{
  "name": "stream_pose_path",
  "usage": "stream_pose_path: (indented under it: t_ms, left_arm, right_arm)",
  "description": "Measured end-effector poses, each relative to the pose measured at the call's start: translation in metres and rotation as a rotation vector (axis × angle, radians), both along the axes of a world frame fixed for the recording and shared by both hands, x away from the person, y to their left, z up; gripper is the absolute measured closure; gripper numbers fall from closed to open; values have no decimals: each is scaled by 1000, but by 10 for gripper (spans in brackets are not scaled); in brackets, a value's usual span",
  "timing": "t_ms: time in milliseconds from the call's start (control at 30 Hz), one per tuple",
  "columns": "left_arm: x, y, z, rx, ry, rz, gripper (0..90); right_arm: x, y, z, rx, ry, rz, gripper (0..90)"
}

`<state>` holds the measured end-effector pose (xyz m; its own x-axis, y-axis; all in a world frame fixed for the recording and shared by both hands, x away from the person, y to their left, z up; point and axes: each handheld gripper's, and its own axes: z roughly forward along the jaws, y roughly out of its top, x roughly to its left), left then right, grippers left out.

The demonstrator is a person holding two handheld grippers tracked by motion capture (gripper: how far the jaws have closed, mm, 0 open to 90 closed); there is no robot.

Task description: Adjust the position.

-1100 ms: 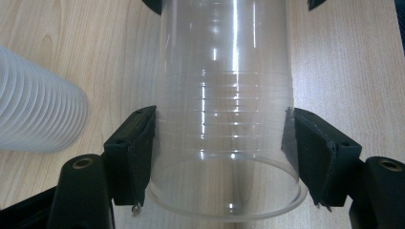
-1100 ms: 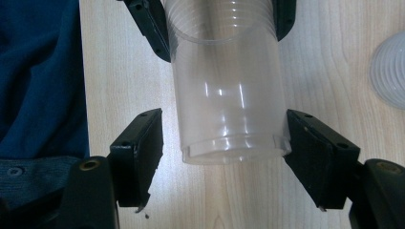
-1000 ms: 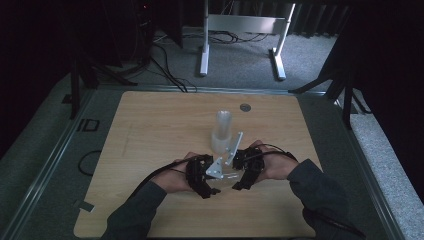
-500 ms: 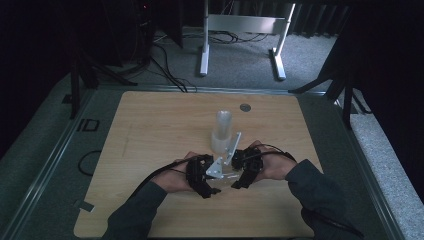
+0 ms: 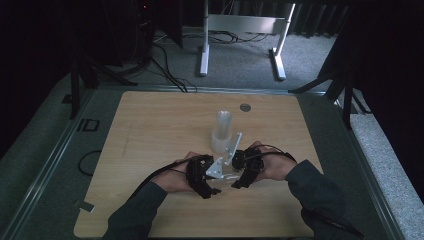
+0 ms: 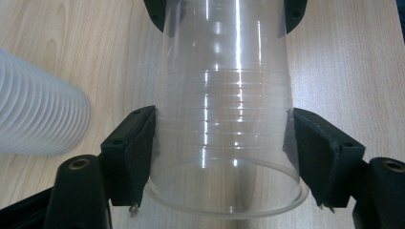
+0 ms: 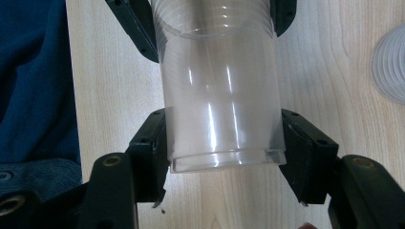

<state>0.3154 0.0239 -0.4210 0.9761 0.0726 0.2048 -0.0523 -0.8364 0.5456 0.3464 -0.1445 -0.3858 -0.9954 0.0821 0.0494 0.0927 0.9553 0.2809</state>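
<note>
Clear cup [image 6: 224,138] | left gripper [image 6: 224,157] easing open at rim | right gripper [image 7: 222,143] just closed, clamping base

The right claw [image 7: 224,157] has just been closing on the base of the clear cup [image 7: 219,95]. The left claw [image 6: 222,157] has just been opening slightly at its rim.

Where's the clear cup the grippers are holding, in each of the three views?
High view: the clear cup lies low at centre, between the two grippers.
Left gripper view: centre, rim end nearest, between the jaws.
Right gripper view: centre, base end nearest, between the jaws.
Shared landmark: the cup stack, upright behind the hands in the high view, at the left edge and the right edge in the gripper views.
</note>
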Motion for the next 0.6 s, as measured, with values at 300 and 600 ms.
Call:
stream_pose_path:
  t_ms: [300, 600]
  left_arm:
    - [-1, 0, 0, -7, -14, 12, 215]
    - [-1, 1, 2, -30, -23, 33, 157]
  right_arm:
    - [1, -3, 1, 16, 6, -7, 414]
    - [3, -6, 0, 21, 5, -21, 413]
